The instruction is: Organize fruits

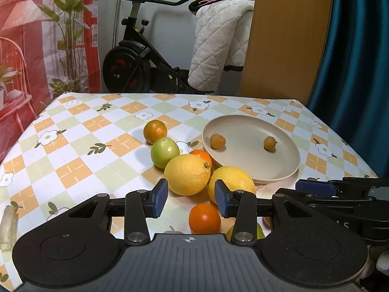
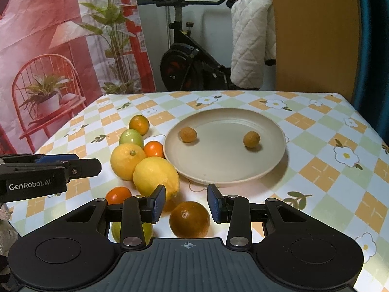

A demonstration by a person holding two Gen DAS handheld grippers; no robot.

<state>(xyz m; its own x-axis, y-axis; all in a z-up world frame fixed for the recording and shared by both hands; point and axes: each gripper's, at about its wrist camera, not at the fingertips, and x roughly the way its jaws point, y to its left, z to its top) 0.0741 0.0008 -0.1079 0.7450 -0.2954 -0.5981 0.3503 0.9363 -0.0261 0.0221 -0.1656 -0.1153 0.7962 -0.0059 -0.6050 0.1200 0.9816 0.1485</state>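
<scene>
1. The left gripper point(image 1: 191, 196) hovers with its blue pads spread and nothing between them, just above a small orange point(image 1: 204, 218) near the worktop's near edge.
2. The right gripper point(image 2: 186, 203) is likewise spread and empty, over a darker orange point(image 2: 189, 219).
3. To do this step well, I judge each gripper should drop until its pads straddle the fruit's widest part, then close gently; round fruit can roll, and the two lemons point(image 1: 187, 174) lie touching, so a nudge may scatter the cluster.
4. The beige plate point(image 2: 226, 172) sits towards the worktop's right side, the likely destination.
5. Count: two lemons; four oranges seen, one point(image 1: 155, 131) farthest back; one green fruit point(image 1: 165, 152) plus another half hidden beneath the grippers; two small brown fruits point(image 2: 188, 134) already on the plate.
</scene>
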